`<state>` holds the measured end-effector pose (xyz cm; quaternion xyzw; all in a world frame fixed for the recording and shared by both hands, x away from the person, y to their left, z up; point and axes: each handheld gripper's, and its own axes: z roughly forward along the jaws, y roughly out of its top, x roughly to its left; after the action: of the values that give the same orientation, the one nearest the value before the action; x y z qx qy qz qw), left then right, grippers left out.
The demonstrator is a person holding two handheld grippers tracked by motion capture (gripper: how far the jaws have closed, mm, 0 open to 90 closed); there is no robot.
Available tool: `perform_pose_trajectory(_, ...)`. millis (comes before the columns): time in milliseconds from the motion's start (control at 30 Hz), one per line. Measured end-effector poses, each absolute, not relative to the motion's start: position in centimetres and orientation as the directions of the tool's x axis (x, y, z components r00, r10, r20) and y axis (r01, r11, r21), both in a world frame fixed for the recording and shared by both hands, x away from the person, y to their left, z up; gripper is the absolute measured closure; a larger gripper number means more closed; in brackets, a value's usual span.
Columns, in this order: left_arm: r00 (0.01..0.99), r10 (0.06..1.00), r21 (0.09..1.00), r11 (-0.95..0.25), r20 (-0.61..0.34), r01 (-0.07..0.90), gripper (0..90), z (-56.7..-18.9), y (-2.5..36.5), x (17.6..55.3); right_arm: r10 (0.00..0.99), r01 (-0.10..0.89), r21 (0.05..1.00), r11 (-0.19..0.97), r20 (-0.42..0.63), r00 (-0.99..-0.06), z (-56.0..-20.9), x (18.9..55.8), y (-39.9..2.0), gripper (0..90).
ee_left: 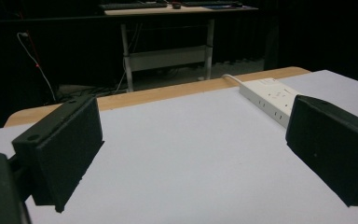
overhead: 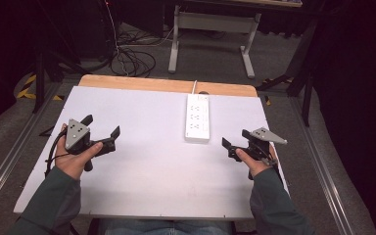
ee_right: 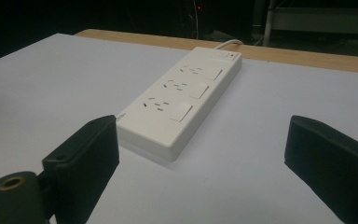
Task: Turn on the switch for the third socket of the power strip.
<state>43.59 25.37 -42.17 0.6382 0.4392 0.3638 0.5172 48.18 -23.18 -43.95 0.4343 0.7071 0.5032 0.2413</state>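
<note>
Here, a person sits at a table (overhead: 142, 196) covered by a white sheet, a strip of bare wood showing along its far edge, and holds a claw in each hand; green sleeves come in from the bottom of the high view.

The left gripper (overhead: 102, 126) is held over the left side of the sheet in the left hand (overhead: 76, 156), a grey three-cornered plate on top and a black cable trailing off beside the wrist; its jaws stand wide apart and hold nothing; in the left gripper view the bare white sheet lies between them.

The right gripper (overhead: 235, 141) is held in the right hand (overhead: 252, 164) over the right side of the sheet, near the table's right edge, and it too wears a grey plate; its jaws are likewise spread wide with nothing between them, as the right gripper view makes plain.

A white power strip (overhead: 197, 117) lies flat on the sheet toward the far edge, right of the middle, its long side running away from the person; a white cord leaves its far end and runs over the wooden strip. It is well apart from the left gripper and nearer the right one, touching neither. In the right gripper view the power strip (ee_right: 182, 100) lies ahead of the jaws, showing three rows of sockets; what looks like a switch sits at its far end, though that part is too small to be sure.

Beyond the table stand the white legs of another desk (overhead: 210, 39) on grey floor, with a tangle of cables (overhead: 132, 58) beside it.
</note>
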Motion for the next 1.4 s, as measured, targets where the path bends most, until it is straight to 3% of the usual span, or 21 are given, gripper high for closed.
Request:
perform_pose_trajectory(267,0.348,0.938,0.981,-0.072,0.005,0.183,4.4,-42.15,25.39,43.66,0.862,0.37,0.923,0.111,0.095,-0.497,-43.93,48.11,-23.29,10.7)
perform_pose_trajectory(800,0.349,0.937,0.979,-0.078,0.009,0.186,4.4,-42.18,25.41,43.68,0.873,0.375,0.918,0.131,0.072,-0.482,-43.99,48.18,-23.33,27.6)
perform_pose_trajectory(1133,0.349,0.937,0.98,-0.077,0.008,0.186,4.5,-42.18,25.37,43.7,0.873,0.379,0.917,0.124,0.08,-0.481,-43.93,48.2,-23.45,47.3)
perform_pose_trajectory(1367,0.352,0.936,0.98,-0.079,0.01,0.185,4.5,-42.19,25.35,43.68,0.867,0.377,0.918,0.122,0.086,-0.49,-43.85,48.17,-23.44,65.0)
perform_pose_trajectory(1400,0.353,0.936,0.979,-0.08,0.01,0.186,4.5,-42.18,25.35,43.67,0.863,0.376,0.918,0.123,0.089,-0.498,-43.81,48.14,-23.44,71.0)
